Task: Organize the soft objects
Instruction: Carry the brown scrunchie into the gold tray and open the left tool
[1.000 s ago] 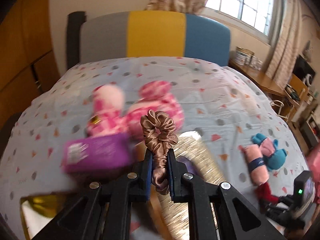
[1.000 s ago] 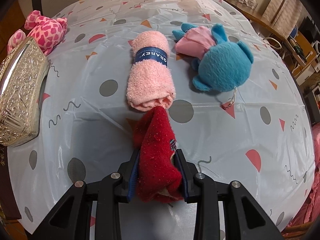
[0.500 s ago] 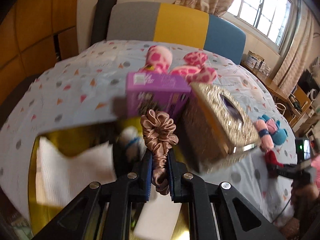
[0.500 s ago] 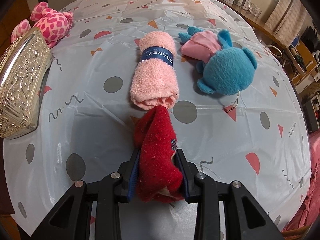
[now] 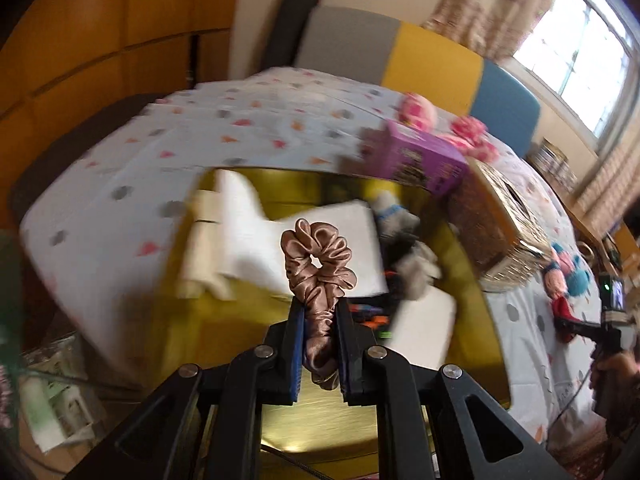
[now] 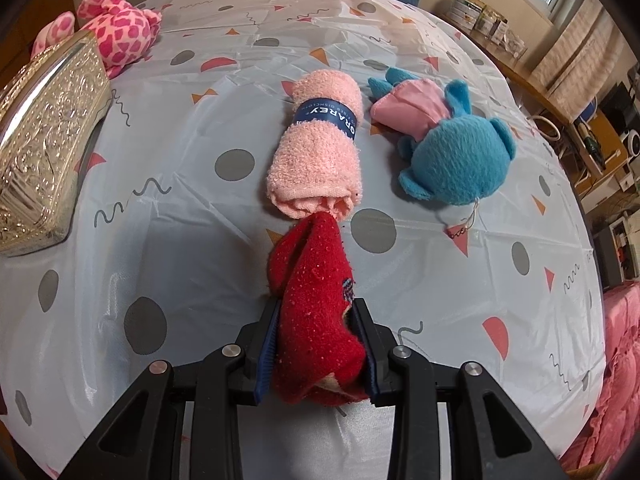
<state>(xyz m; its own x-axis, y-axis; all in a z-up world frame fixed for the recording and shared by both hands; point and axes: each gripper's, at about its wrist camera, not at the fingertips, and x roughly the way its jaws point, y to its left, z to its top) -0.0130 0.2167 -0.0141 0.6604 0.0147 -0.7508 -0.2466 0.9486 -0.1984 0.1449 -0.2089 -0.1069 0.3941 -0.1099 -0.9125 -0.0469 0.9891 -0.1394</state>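
My left gripper (image 5: 319,312) is shut on a shiny brown scrunchie (image 5: 318,264), held above a gold tray (image 5: 320,412) at the table's near edge. White folded cloths (image 5: 248,236) and grey socks (image 5: 400,232) lie in the tray. My right gripper (image 6: 316,320) is shut on a red fuzzy sock (image 6: 316,304) just above the tablecloth. The sock's tip touches a rolled pink towel (image 6: 320,148) with a blue band. A blue plush toy (image 6: 452,160) lies right of the towel. In the left wrist view the right gripper (image 5: 576,328) appears at the far right.
An embossed gold tissue box (image 6: 44,140) stands at the left, with a pink spotted plush (image 6: 116,28) behind it. A purple box (image 5: 420,156) sits by the tray's far rim. A striped headboard (image 5: 420,60) and wooden panels stand beyond the dotted tablecloth (image 6: 200,200).
My left gripper swung left with the scrunchie, from over the tissue box to over the gold tray. The right gripper crept slightly closer to the pink towel, still holding the red sock.
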